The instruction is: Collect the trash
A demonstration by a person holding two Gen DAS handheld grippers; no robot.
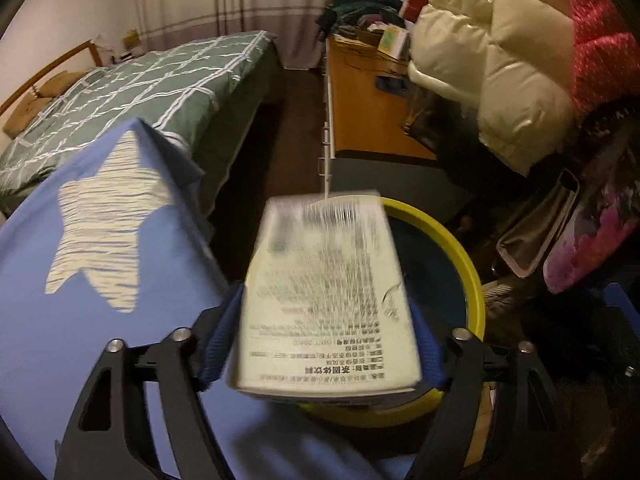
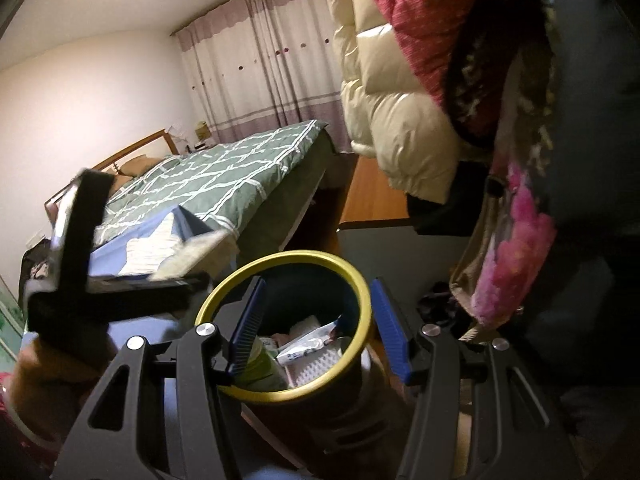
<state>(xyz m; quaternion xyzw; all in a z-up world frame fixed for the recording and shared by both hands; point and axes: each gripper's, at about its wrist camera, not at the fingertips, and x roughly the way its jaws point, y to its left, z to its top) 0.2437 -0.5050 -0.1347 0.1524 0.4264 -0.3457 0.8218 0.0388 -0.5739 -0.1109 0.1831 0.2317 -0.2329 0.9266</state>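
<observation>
Left claw (image 1: 326,320): tipped steeply down, right over the bin (image 1: 472,276). Jaws spread wide. The box (image 1: 324,280) sits lengthwise between the blue pads (image 1: 218,340), printed face up, far end above the bin's yellow rim. The box is smeared while my fingers are sharp, so the pads flank it without looking clamped on it.

Right claw (image 2: 318,304): pointed down at a gentler slant at the bin's mouth from the near side. Jaws about half apart, nothing between them; the bin only shows through the gap. In this view my left claw is a dark blur at the left, with the box's pale end sticking out toward the rim.

Inside the bin: a white wrapper (image 2: 308,346), something pale green (image 2: 260,364), and a ribbed white piece under them.

Just left of the bin: blue cloth (image 1: 40,320) with a pale star.

Beyond it: bed (image 1: 160,80) with a green checked cover.

Right of the bin: a wooden desk (image 1: 360,100), clutter at its far end. A cream jacket (image 1: 500,60) and red and pink clothes hang above.

Farthest: curtain (image 1: 240,0), closed.
</observation>
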